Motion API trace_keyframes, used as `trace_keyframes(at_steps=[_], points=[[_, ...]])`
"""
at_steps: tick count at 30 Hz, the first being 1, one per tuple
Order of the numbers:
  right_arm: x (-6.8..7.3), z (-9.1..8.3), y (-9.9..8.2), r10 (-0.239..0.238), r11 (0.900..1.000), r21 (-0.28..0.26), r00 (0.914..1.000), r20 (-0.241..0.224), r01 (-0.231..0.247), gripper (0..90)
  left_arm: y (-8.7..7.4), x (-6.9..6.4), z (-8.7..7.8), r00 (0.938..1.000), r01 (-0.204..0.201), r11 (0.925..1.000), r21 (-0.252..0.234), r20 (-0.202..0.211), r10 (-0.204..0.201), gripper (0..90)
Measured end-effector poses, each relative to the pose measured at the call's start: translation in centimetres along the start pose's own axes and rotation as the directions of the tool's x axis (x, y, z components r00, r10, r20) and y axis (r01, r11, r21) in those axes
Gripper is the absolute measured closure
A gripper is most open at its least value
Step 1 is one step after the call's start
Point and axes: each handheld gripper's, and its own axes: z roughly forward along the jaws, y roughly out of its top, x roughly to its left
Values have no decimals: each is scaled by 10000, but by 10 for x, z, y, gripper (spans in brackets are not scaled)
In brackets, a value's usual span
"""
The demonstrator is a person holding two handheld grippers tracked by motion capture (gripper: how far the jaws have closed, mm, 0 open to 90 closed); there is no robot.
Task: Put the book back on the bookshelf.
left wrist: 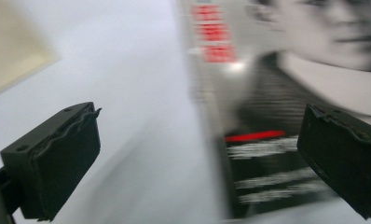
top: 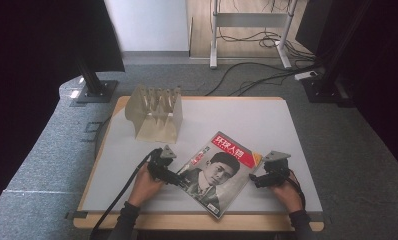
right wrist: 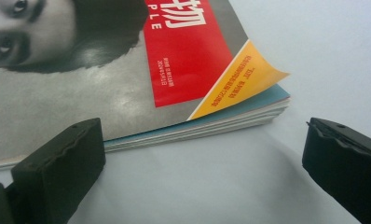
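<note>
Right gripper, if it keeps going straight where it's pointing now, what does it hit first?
Most likely the magazine: the right gripper has its jaws open, aimed at the page edge near the curled yellow corner. A strip of bare table lies between; depth is hard to judge.

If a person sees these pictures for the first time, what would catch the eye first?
Most likely the magazine, lying at an angle near the front of the white table, with a red title block and a black-and-white portrait on its cover. The left gripper and the right gripper sit open at its two sides. Its yellow cover corner curls upward, and a beige slotted rack stands at the back left.
</note>
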Motion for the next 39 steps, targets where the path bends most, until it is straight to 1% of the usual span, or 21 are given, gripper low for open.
trace_keyframes(at_steps=[1,2,3,4,7,8,9,10,12,13,14,16,18,21,24,27,28,30,32,35,39], points=[[-2,3,1,231,9997,-34,9997,-62,-231,0,-1,11,2,9992,167,9998,59,-372,-165,0],[-3,4,1,342,9994,-25,9994,-87,-342,0,-1,11,2,9992,167,9998,59,-372,-165,0],[-3,4,1,342,9994,-25,9994,-87,-342,0,-1,16,4,9983,284,9995,126,-516,-277,0],[-5,7,3,565,9984,16,9983,-133,-565,0,-2,21,8,9969,390,9989,250,-697,-372,0],[-7,9,5,614,9981,34,9980,-127,-614,0,-4,27,17,9907,680,9968,411,-1206,-626,0],[-8,11,7,615,9981,28,9981,-88,-615,0,-5,27,20,9905,721,9967,375,-1196,-672,0],[-9,16,12,635,9980,36,9980,-10,-635,0,-5,28,21,9907,884,9958,225,-1061,-855,0],[-9,16,12,635,9980,36,9980,-10,-635,0,-5,27,23,9914,932,9955,165,-940,-912,0],[-12,23,18,673,9977,19,9977,29,-673,0,-4,24,25,9934,853,9963,102,-772,-843,0],[-12,23,18,673,9977,19,9977,29,-673,0,-4,22,26,9940,867,9962,104,-686,-858,0],[-13,25,21,673,9977,22,9977,73,-673,0,-4,21,25,9941,809,9966,129,-737,-797,0],[-17,31,27,678,9977,57,9975,188,-679,0,-4,19,24,9948,771,9968,232,-686,-754,0],[-19,33,29,693,9976,55,9974,200,-694,0,-4,16,22,9960,655,9972,349,-640,-631,0],[-25,40,34,830,9965,23,9963,211,-831,0,-6,8,20,9965,536,9980,327,-655,-513,0],[-30,46,38,1056,9944,-11,9942,210,-1056,0,-9,-1,19,9977,411,9988,261,-555,-396,0],[-34,52,44,1134,9935,7,9933,223,-1134,0,-12,-11,17,9993,273,9993,267,-257,-266,0],[-35,53,45,1128,9936,23,9933,234,-1128,0,-13,-14,16,9996,208,9995,245,-196,-203,0],[-37,57,50,1089,9940,101,9938,231,-1092,0,-16,-19,16,9996,259,9995,155,-84,-258,0],[-38,60,54,913,9956,212,9956,219,-918,0,-17,-24,15,9997,221,9997,91,-70,-220,0],[-39,65,62,746,9966,316,9965,376,-758,0,-18,-33,15,9998,-48,10000,47,180,47,0],[-39,73,70,779,9964,289,9955,538,-795,0,-17,-45,15,9985,-338,9994,49,427,336,0]])
